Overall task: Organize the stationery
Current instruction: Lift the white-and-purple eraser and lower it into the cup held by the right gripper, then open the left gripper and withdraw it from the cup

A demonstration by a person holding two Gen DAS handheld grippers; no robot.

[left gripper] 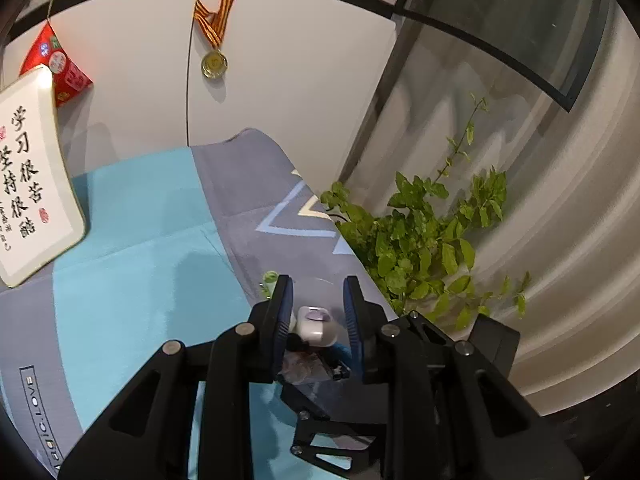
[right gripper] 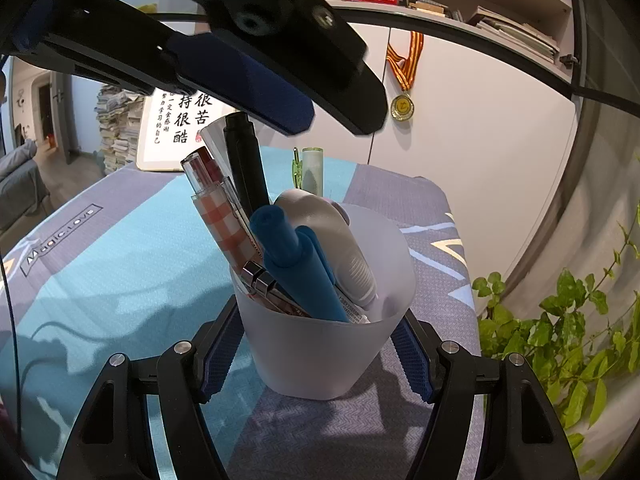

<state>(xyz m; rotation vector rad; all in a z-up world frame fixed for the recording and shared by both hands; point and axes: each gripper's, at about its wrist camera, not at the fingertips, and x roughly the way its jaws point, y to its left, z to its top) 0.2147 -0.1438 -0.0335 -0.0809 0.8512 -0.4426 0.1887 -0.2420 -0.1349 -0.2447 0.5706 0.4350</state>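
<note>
A frosted white cup (right gripper: 320,356) stands on the blue and grey cloth. It holds a black marker (right gripper: 244,160), a blue marker (right gripper: 292,260), a red checked pen (right gripper: 224,224), a grey-white correction tape (right gripper: 336,240) and a green pen (right gripper: 312,168). My right gripper (right gripper: 320,344) has its pads on both sides of the cup, gripping it. My left gripper (left gripper: 318,312) is open above the cup, its fingers (right gripper: 248,76) seen from below in the right wrist view. The cup's contents (left gripper: 314,324) show between the left fingers.
A framed calligraphy board (left gripper: 28,176) leans at the back left. A medal (left gripper: 214,64) hangs on the white cabinet. A leafy green plant (left gripper: 424,240) stands off the table's right edge. Book stacks (right gripper: 120,128) stand far left.
</note>
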